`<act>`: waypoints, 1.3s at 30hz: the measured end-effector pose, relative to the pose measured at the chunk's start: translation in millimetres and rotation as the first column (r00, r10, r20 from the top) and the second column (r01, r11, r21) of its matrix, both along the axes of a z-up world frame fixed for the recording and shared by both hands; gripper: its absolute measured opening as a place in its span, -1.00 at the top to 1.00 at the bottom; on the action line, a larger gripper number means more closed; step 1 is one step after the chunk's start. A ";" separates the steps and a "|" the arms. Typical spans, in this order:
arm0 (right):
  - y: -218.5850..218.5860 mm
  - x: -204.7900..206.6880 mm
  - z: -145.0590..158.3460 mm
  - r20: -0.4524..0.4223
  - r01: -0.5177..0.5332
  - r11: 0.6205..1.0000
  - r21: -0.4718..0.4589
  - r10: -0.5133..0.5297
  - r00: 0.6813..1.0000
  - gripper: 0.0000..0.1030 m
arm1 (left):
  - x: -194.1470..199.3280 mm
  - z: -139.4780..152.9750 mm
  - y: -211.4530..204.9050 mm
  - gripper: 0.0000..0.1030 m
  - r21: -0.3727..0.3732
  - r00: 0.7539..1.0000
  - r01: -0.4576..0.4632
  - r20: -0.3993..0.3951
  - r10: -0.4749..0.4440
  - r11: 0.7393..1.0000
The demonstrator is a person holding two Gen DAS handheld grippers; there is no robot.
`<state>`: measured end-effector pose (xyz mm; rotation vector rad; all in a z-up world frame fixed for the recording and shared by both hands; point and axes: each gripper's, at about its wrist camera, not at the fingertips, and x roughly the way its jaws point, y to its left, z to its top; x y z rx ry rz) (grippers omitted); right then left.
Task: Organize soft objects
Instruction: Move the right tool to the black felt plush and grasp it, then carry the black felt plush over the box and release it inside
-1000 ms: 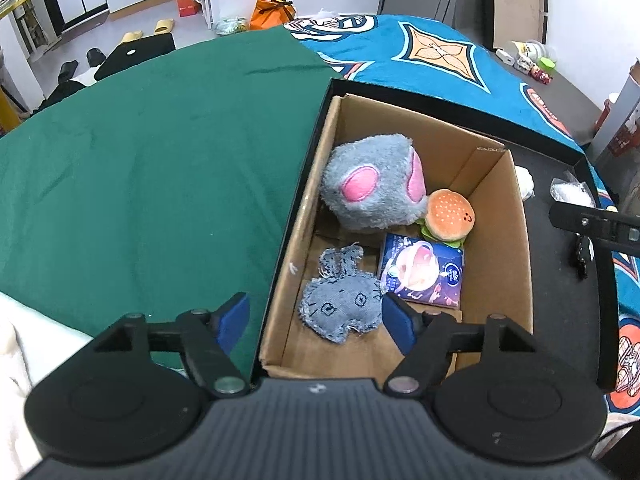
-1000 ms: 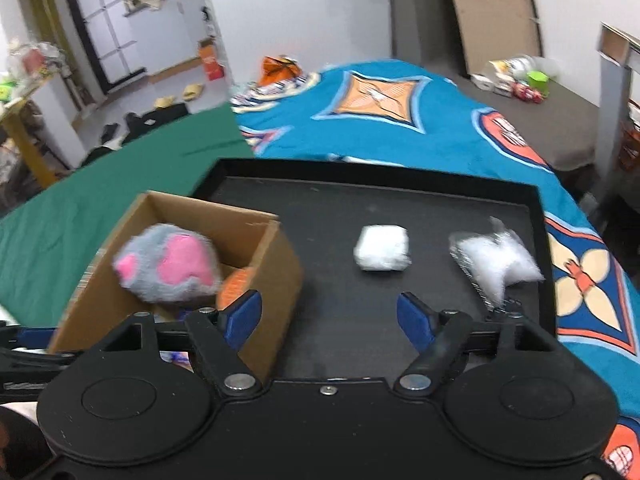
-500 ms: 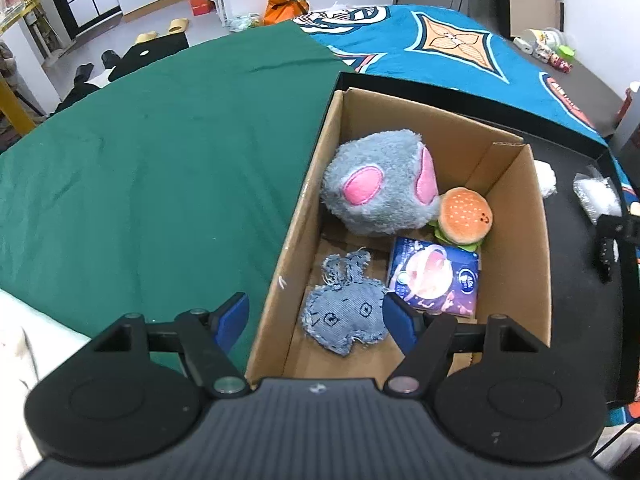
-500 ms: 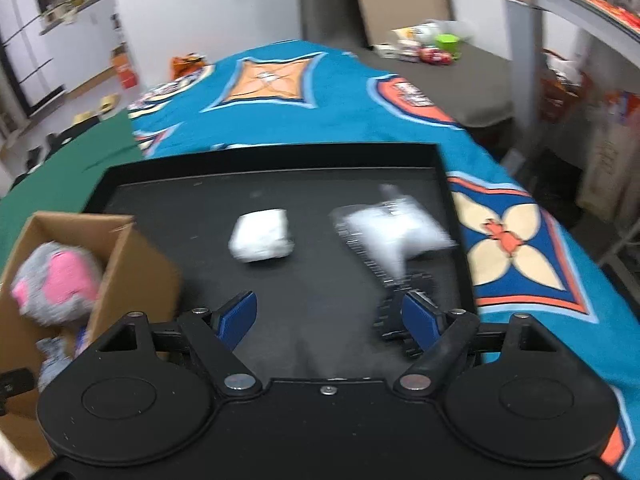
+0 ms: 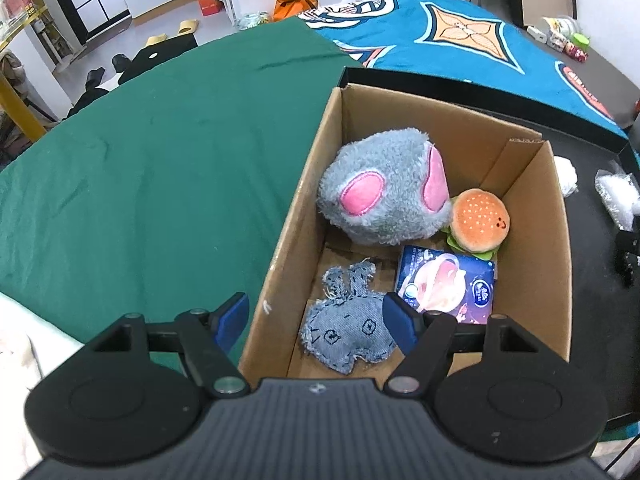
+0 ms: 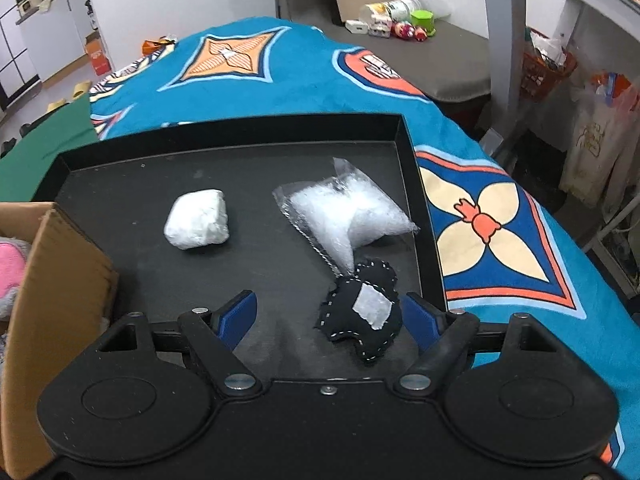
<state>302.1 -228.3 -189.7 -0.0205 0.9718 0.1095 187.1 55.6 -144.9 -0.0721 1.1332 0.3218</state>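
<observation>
A cardboard box (image 5: 554,248) holds a grey plush with pink ears (image 5: 384,188), a burger plush (image 5: 478,220), a denim bunny (image 5: 348,332) and a blue packet (image 5: 446,284). My left gripper (image 5: 316,324) is open and empty above the box's near edge. On the black tray (image 6: 240,136) lie a white soft block (image 6: 198,219), a clear bag of white stuffing (image 6: 348,212) and a black stitched felt toy (image 6: 362,312). My right gripper (image 6: 330,314) is open, with the felt toy lying near its right finger.
The tray and box rest on a bed with a green cloth (image 5: 152,168) on the left and a blue patterned blanket (image 6: 488,216) on the right. The box's corner (image 6: 60,264) shows at the left of the right wrist view. A low shelf with small items (image 6: 400,28) stands behind.
My right gripper has swung right and come lower over the tray, so the black felt toy now lies between its fingers. My left gripper has shifted slightly over the box.
</observation>
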 end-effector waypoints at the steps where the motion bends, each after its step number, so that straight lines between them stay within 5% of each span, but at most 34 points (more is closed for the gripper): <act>1: -1.0 1.4 -2.1 -0.005 0.004 1.000 -0.001 -0.004 1.000 -0.54 | 0.6 -0.7 -0.8 -0.40 0.002 1.000 -0.001 -0.004 0.001 1.000; 10: 4.9 11.4 -25.4 -0.042 -0.002 0.999 -0.043 0.000 0.999 -0.38 | 9.3 -2.5 -6.5 -0.40 0.029 1.000 -0.005 -0.018 0.006 1.000; 17: 8.1 13.8 -32.8 -0.022 -0.015 0.995 -0.097 0.013 1.000 0.48 | 11.7 -2.8 -8.0 -0.40 0.039 1.000 -0.013 -0.023 0.014 0.999; 39: 0.8 -13.5 13.0 0.101 -0.095 0.986 0.140 0.082 0.992 0.62 | -7.3 13.6 0.2 -0.40 0.023 1.000 -0.012 0.020 0.011 1.000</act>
